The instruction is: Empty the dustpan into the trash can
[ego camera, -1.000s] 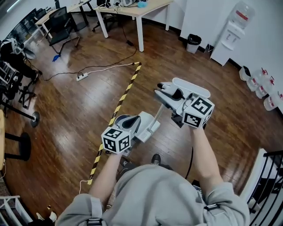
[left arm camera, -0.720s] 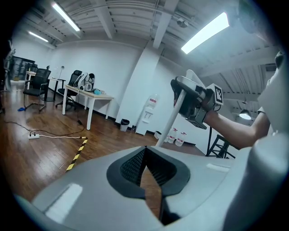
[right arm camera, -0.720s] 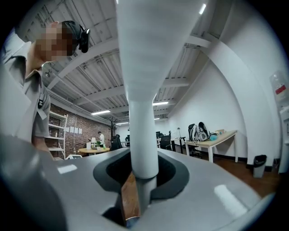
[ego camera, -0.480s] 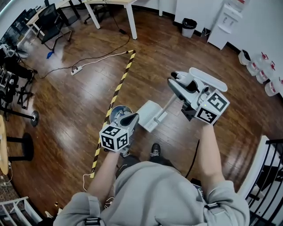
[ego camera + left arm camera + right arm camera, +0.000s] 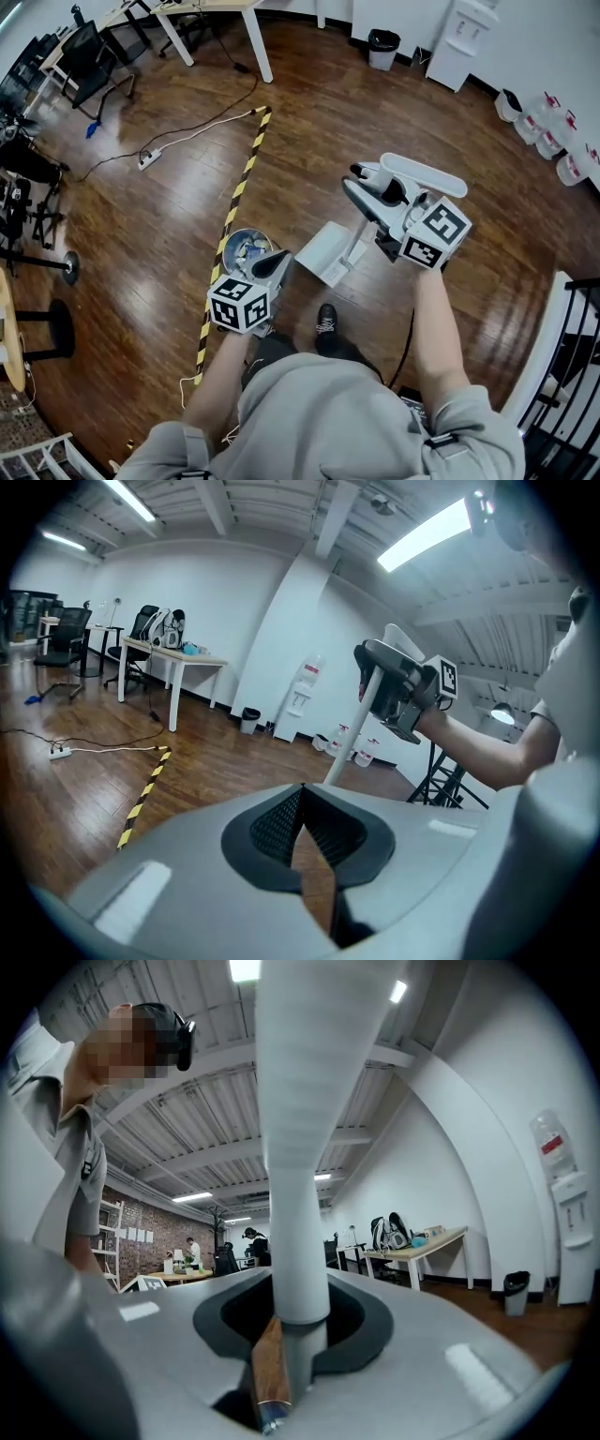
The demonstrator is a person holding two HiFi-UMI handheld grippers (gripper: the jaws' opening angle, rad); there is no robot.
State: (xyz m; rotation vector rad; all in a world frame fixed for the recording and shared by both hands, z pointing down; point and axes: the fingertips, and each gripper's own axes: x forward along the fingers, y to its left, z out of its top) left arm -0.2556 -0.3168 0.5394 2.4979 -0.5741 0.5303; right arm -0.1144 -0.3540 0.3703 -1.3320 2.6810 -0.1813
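Two grippers over dark wooden plank floor. Small round metal trash can, litter inside, sits against yellow-black striped floor tape. Left gripper just beside its near rim, jaws clenched tip to tip, nothing between. White plastic dustpan just right of trash can, clear of rim. Its white tubular handle grasped in right gripper jaws, up-right of can. Open floor left of and beyond trash can. Black shoe near, down-right.

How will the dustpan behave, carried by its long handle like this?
The dustpan looks like thin white plastic, so probably light. It hangs on a long handle in the right gripper's jaws, so it may swing or twist.
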